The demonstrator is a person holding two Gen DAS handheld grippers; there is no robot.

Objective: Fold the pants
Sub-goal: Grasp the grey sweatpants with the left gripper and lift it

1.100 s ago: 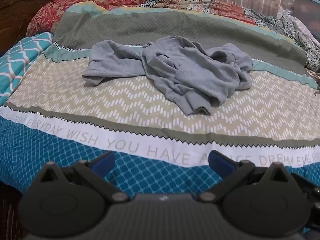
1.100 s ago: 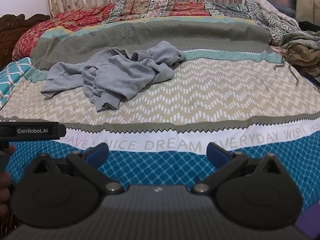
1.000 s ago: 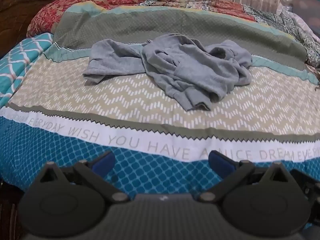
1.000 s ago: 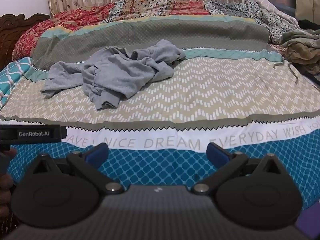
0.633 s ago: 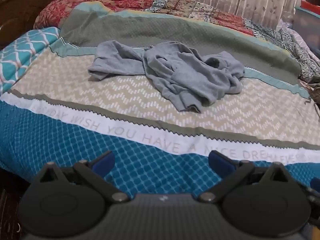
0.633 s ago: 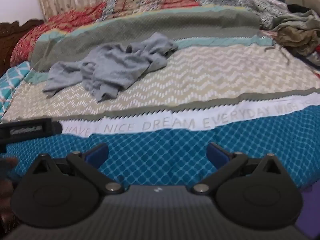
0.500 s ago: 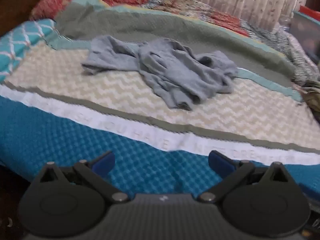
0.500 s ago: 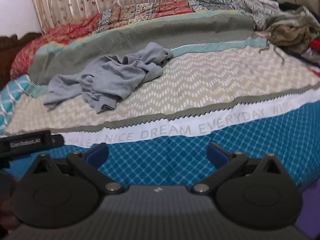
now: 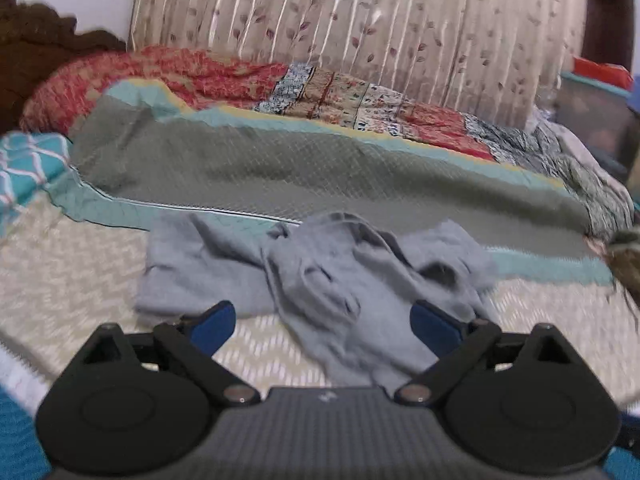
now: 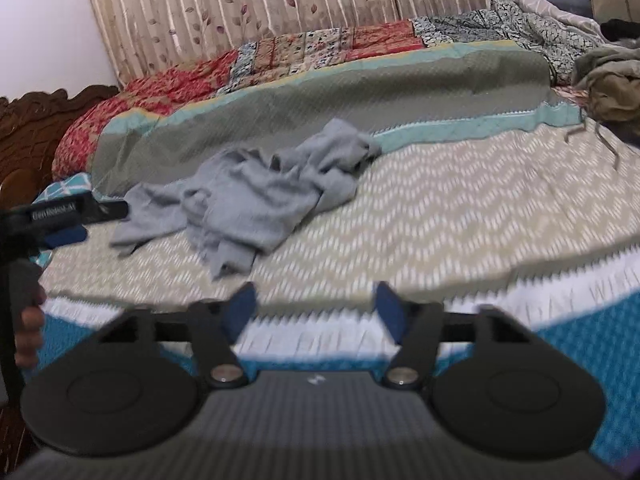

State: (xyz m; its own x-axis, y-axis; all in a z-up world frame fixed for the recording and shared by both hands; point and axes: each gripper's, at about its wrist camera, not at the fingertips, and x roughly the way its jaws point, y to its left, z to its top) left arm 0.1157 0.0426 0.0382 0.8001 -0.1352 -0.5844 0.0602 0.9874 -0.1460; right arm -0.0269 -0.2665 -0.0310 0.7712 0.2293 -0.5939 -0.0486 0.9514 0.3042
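Observation:
Grey pants (image 9: pixel 332 276) lie crumpled in a heap on the patterned bedspread (image 9: pixel 60 280), one leg trailing to the left. My left gripper (image 9: pixel 322 322) hovers close over the heap's near edge. Its jaws stand wide and are closing slightly, the cloth shows between the fingers, and the pads do not press it. In the right wrist view the pants (image 10: pixel 256 196) lie further off to the upper left, with the left gripper (image 10: pixel 92 220) beside the trailing leg. My right gripper (image 10: pixel 316 308) hangs over the bedspread's white band, its jaws closing with nothing between them.
A rolled grey-green blanket (image 9: pixel 320 172) forms a ridge just behind the pants, with a red patterned quilt (image 9: pixel 192 76) and a curtain (image 9: pixel 360 28) beyond. A wooden headboard (image 10: pixel 36 120) stands at the left. Olive clothes (image 10: pixel 608 76) are piled at the right. A hand (image 10: pixel 28 332) holds the left gripper.
Both grippers moved forward over the bed toward the pants, the left one much closer, now at the heap. The right jaws narrowed to about half; the left jaws narrowed slightly.

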